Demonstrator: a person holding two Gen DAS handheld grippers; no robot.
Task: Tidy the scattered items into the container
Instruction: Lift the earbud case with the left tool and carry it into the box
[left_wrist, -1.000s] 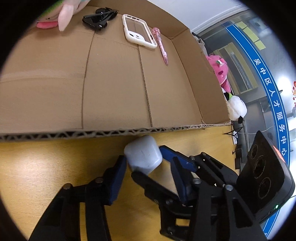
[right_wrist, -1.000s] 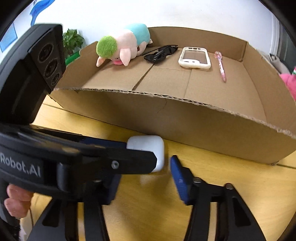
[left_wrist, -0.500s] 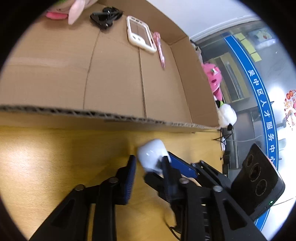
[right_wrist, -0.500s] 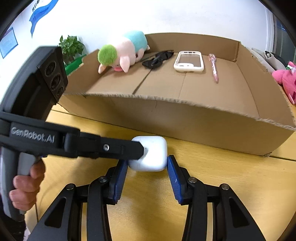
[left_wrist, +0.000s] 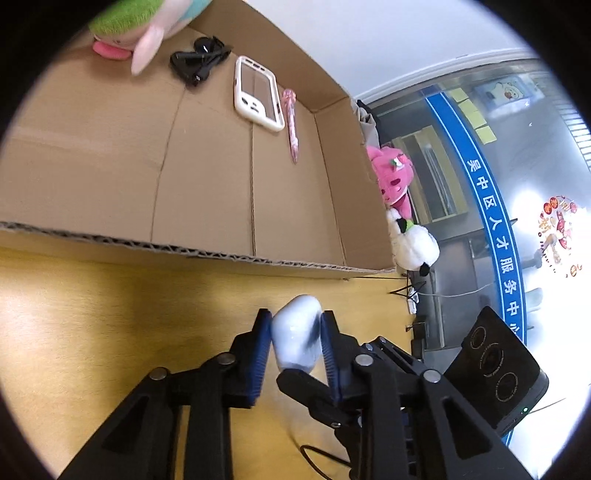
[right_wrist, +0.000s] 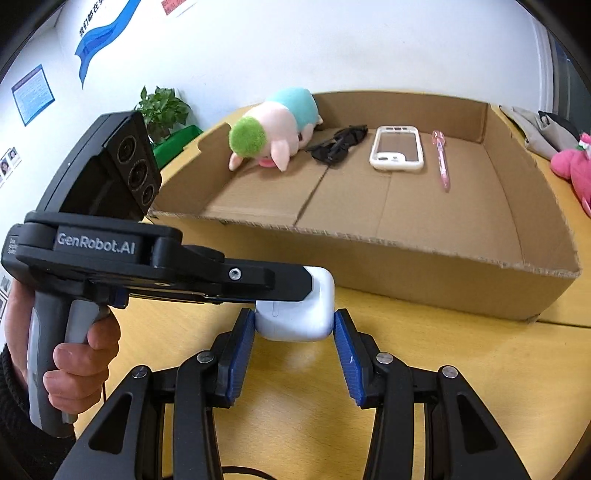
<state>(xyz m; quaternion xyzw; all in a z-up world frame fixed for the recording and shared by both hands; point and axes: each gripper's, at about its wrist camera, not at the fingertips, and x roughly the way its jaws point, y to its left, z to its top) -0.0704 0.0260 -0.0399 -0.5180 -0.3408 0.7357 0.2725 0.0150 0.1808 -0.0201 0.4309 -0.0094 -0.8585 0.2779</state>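
Note:
A white earbud case sits just in front of the cardboard box on the yellow table. My left gripper is shut on the case, its blue pads pressed to both sides. In the right wrist view the left gripper reaches in from the left over the case. My right gripper is open, its fingertips astride the case; the left pad is close to it, the right one apart.
In the box lie a plush pig, black sunglasses, a white phone and a pink pen. A pink plush and a white plush sit beyond the box's right wall. A potted plant stands far left.
My left gripper has closed on the earbud case. My right gripper has widened from the case's sides, and both views have pulled back a little from the box.

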